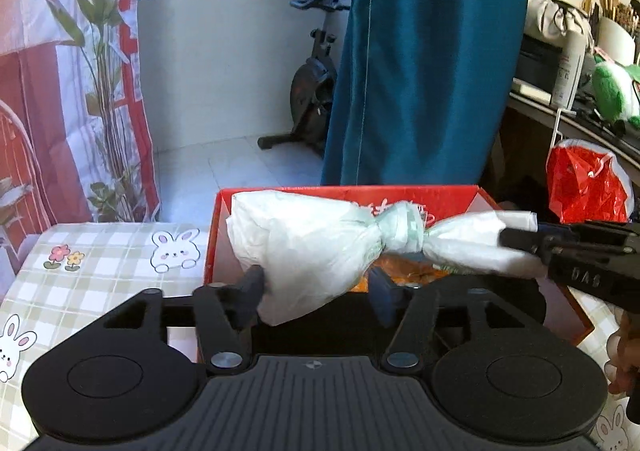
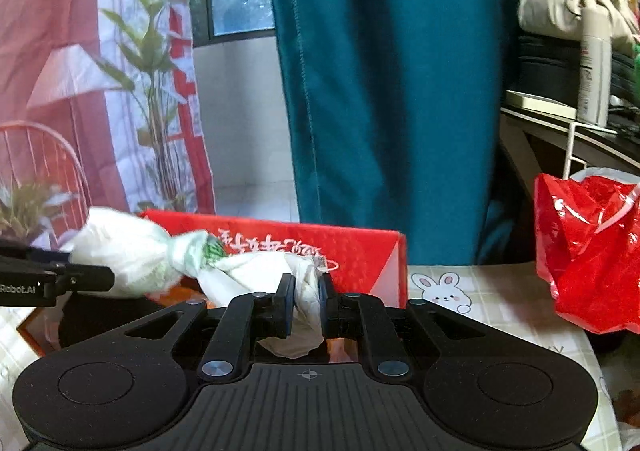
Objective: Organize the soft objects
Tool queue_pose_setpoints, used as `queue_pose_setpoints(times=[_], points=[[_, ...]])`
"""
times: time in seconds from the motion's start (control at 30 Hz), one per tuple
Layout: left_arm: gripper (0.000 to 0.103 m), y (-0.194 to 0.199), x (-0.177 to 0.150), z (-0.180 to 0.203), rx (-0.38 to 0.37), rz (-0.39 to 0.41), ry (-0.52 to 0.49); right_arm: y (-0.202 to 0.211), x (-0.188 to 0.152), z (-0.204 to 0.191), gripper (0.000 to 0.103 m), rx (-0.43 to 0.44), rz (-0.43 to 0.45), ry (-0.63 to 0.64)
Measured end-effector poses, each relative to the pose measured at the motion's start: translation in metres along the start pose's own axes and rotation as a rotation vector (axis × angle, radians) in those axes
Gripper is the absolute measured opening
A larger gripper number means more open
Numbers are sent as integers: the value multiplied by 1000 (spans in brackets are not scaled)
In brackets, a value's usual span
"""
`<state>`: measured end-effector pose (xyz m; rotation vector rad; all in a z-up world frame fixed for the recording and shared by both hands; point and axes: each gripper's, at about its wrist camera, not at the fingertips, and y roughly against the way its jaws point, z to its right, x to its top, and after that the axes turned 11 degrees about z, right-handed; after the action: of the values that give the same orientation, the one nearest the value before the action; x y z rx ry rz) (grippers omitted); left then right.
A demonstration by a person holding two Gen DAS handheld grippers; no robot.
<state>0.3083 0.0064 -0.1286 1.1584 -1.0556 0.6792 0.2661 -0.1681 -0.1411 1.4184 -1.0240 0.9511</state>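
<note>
Red box (image 1: 280, 197) walls + red bag (image 2: 588, 247) hem table (image 2: 500, 291); room above.

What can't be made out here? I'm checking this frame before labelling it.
- Contents of the open red cardboard box: left wrist view, mostly covered by the twisted white plastic bundle; only orange patches show.
- What the bundle wraps: both views, opaque plastic.
- Left gripper contact: bundle covers the gap between its fingers.
- Red plastic bag: right wrist view, cut off by the edge.
</note>
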Motion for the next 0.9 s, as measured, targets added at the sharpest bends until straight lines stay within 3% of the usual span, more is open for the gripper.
queue_pose_setpoints(times=[0.07,0.13,0.17,0.23,0.43,0.73,0.9], points=[[83,2,2,-2,6,5,17,0,-1,-5,27,-8,0,38],[93,6,4,-2,14,22,22,3,-1,-11,39,-18,11,80],[95,8,5,-2,14,35,19,4,0,-13,48,-20,19,89],[97,12,7,0,19,45,15,9,2,-13,54,-24,34,93],[100,20,13,0,34,61,25,20,8,-11,67,-35,53,112],[103,42,21,5,31,94,6,38,19,-11,100,-15,74,79],[103,60,26,7,29,137,12,51,30,-14,102,-6,95,60]])
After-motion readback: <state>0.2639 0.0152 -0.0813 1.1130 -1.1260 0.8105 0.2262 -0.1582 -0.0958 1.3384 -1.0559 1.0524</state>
